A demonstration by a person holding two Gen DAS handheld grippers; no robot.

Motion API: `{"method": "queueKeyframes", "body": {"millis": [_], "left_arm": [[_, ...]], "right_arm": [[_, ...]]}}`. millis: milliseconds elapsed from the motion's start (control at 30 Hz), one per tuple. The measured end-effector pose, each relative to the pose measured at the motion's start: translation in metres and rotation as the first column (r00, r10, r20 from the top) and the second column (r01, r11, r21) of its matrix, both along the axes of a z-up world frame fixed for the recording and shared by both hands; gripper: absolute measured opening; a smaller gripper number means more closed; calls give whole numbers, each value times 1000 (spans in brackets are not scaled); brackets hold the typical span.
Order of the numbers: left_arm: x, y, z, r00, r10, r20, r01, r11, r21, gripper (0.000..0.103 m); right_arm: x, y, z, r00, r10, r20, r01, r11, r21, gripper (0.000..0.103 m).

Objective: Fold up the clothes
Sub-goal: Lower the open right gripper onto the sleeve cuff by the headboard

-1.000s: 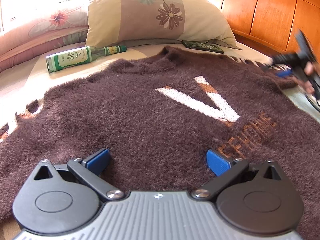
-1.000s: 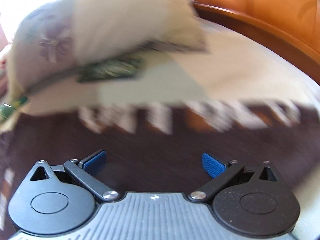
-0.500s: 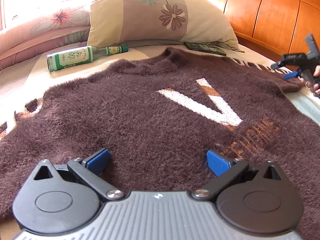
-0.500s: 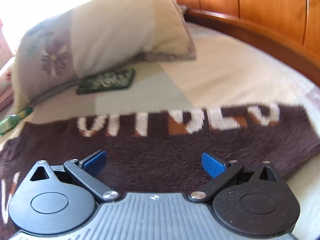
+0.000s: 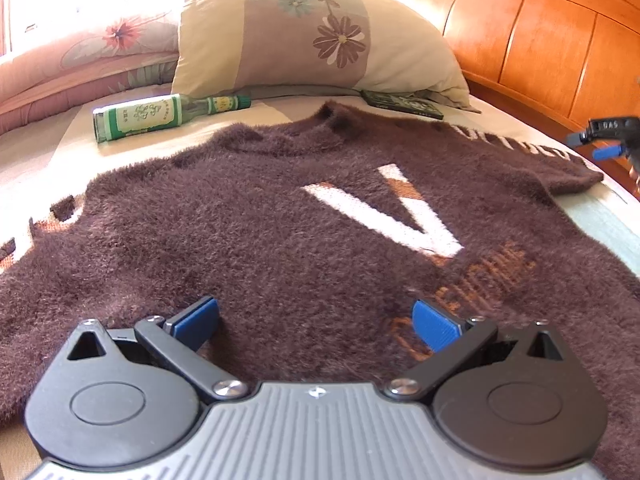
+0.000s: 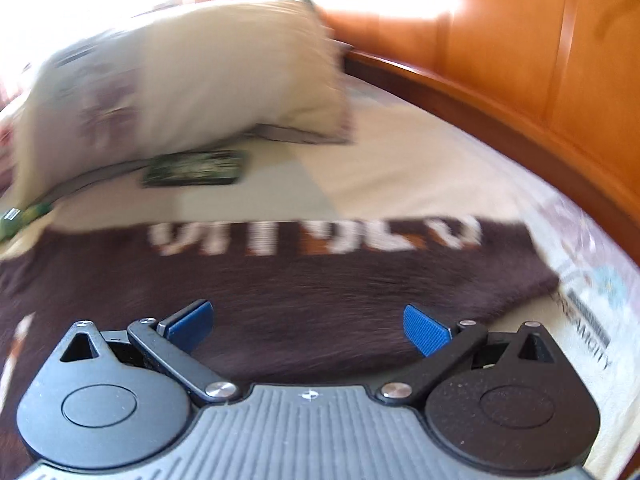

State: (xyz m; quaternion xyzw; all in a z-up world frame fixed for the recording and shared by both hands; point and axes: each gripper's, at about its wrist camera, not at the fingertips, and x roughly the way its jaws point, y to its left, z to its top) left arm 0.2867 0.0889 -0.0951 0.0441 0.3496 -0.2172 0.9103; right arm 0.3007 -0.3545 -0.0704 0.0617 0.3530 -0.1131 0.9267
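Jaws of both grippers, left gripper (image 5: 316, 318) and right gripper (image 6: 306, 326), stand apart, empty, over the fuzzy brown knitted sweater (image 5: 280, 232) spread flat on the bed (image 6: 400, 168); the blurred right view suggests a sleeve below, best pinched at its end.

Green bottle (image 5: 160, 116) beside floral pillow (image 5: 312, 36)

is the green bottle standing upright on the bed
No, the green bottle lies on its side beside the pillow.

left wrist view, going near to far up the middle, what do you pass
left hand-held gripper → brown fuzzy sweater → green glass bottle → floral pillow
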Motion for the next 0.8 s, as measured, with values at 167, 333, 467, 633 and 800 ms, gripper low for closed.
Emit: {"method": "queueKeyframes", "body": {"millis": [167,333,467,633,800], "left_arm": [[-15,2,5,999,-23,22,23,1000,6,102],[-24,10,13,999,-21,34,22,1000,-10,102],[-26,18,21,999,8,44,-6,999,-51,102],[-29,19,25,999,-1,54,5,998,-68,102],[-31,15,24,998,-6,57,9,999,-46,102]], "right_arm": [[-20,64,23,989,145,21,-141,983,-121,103],[-36,119,34,967,254,14,-249,957,-151,103],[-49,152,24,952,305,-6,-304,945,-125,103],[-77,178,-17,939,334,-81,-340,938,-65,103],[-113,196,-52,920,362,-148,-374,925,-64,103]]}}
